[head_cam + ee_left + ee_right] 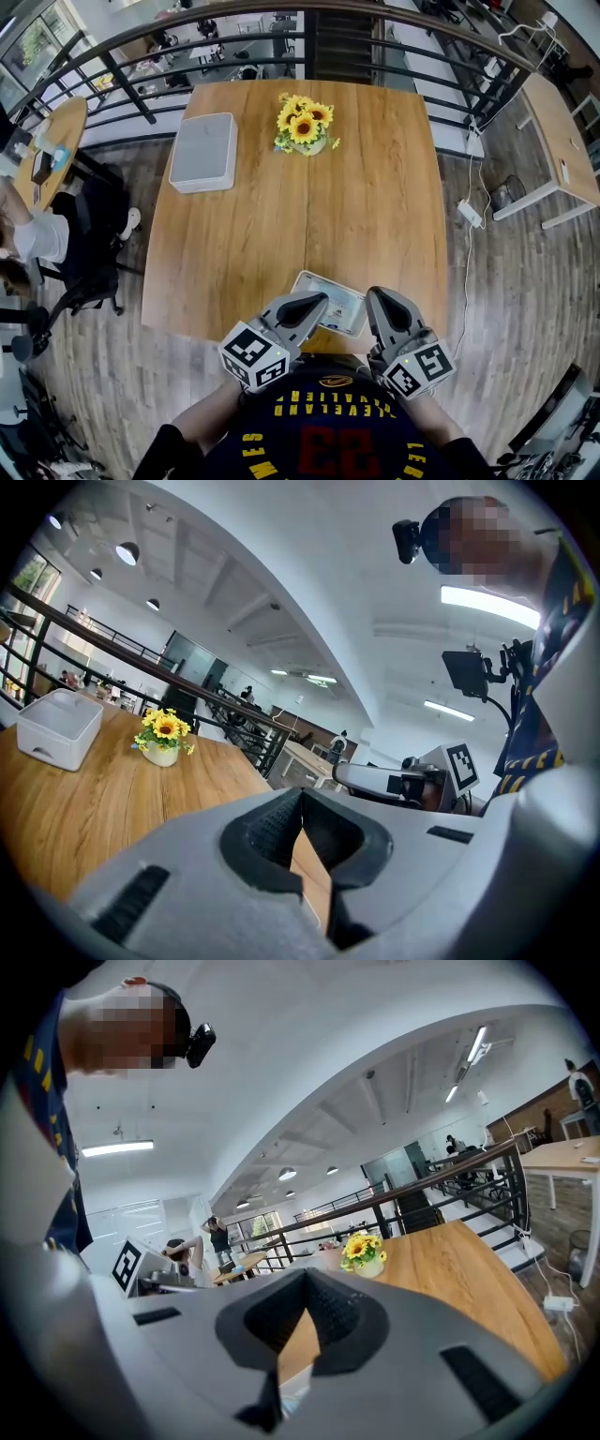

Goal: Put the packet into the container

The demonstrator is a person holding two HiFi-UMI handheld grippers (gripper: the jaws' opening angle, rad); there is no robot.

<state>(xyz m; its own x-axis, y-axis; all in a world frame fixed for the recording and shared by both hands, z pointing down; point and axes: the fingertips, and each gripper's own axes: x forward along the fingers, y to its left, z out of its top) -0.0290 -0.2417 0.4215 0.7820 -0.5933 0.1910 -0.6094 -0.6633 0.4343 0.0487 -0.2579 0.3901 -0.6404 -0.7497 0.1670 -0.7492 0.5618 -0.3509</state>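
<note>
While the left gripper [305,307] and right gripper [384,305] hang over the near edge of the table [375,187], each with jaws pressed together on nothing, the packet [330,302] lies flat between them. Its left end is under the left gripper's tip, its right end just beside the right gripper. The container [202,152] sits well apart at far left, sunflowers [304,123] to its right.

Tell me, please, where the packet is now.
Head view: the packet lies at the near edge of the table, between the left gripper and right gripper.
</note>
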